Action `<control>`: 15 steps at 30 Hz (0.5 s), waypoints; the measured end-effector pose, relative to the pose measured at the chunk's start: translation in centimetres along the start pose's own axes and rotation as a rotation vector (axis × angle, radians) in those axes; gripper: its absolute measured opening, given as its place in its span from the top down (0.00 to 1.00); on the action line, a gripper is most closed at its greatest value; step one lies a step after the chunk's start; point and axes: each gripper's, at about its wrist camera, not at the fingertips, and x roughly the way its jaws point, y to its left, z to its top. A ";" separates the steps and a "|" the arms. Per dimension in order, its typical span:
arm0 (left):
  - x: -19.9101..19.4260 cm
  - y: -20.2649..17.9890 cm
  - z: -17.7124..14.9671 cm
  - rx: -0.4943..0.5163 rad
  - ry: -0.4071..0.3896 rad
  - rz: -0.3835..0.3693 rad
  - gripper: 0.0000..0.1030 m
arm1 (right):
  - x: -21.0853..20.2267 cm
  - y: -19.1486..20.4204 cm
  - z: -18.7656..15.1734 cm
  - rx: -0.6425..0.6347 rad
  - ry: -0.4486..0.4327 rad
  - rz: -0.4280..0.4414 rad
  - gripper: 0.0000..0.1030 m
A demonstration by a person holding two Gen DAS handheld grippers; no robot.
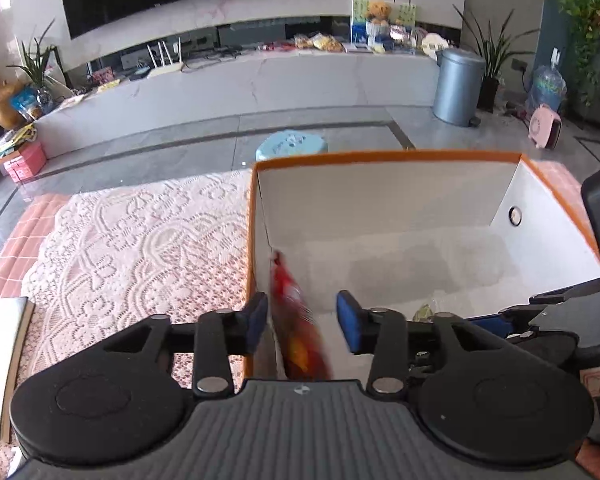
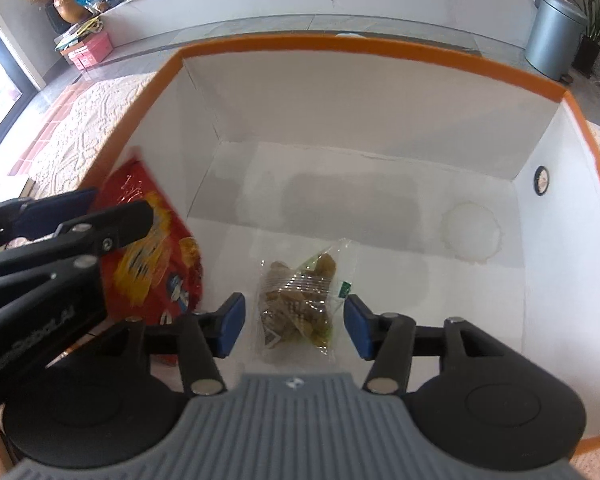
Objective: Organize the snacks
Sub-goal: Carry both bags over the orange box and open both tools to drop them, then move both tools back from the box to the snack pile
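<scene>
Between the parted, untouching pads of the right tool [image 2: 294, 326] lies a clear snack packet [image 2: 300, 300] on the box [image 2: 380, 136] floor, while the left tool [image 1: 302, 322], likewise parted, straddles a blurred red bag [image 1: 300, 328] by the box's left wall.

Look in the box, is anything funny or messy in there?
A little. The red bag stands tilted against the left wall of the box instead of lying flat. The box floor has a round ring stain near the right wall. The clear bag lies flat and looks fine.
</scene>
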 end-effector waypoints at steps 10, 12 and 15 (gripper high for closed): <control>-5.8 0.8 -0.3 -0.111 -0.058 -0.047 0.39 | -6.6 0.9 -1.1 -0.034 -0.144 -0.068 0.22; -7.2 0.6 -0.5 -0.120 -0.074 -0.058 0.37 | -8.4 0.8 -1.8 -0.048 -0.182 -0.093 0.19; -8.9 0.4 -1.0 -0.123 -0.090 -0.068 0.35 | -11.1 1.0 -3.3 -0.068 -0.254 -0.127 0.10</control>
